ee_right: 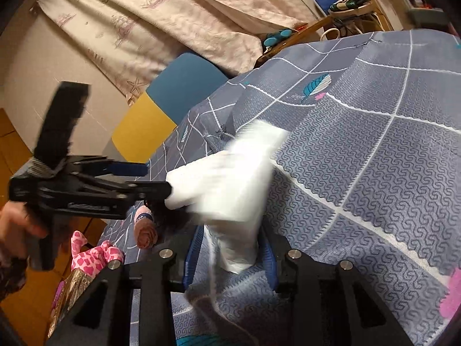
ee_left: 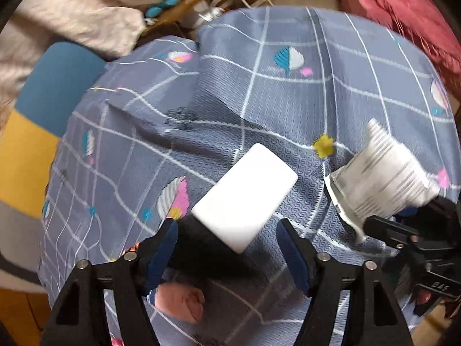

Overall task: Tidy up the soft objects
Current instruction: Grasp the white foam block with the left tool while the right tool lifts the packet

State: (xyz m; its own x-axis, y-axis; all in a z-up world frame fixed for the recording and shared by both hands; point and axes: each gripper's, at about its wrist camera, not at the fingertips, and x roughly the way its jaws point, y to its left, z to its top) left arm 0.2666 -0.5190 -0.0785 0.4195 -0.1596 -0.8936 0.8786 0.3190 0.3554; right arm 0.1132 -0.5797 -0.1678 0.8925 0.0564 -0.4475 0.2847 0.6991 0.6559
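A white soft block (ee_left: 245, 196) lies on the blue-grey patterned cloth (ee_left: 288, 109), just ahead of my open left gripper (ee_left: 230, 248), whose jaws stand wide apart beside it. A dark soft thing (ee_left: 201, 242) and a pink rolled item (ee_left: 180, 302) sit between the left jaws. My right gripper (ee_right: 230, 256) is shut on a white tissue pack (ee_right: 230, 190), blurred by motion; the pack also shows in the left wrist view (ee_left: 380, 178). The left gripper shows from the side in the right wrist view (ee_right: 144, 178), touching the white pack's edge.
A blue and yellow chair (ee_right: 173, 101) stands beyond the cloth's left edge. A pink spotted plush (ee_right: 92, 256) lies low left. A beige curtain (ee_right: 161, 20) hangs behind. A red blanket (ee_left: 403, 8) is at the far right, clutter behind.
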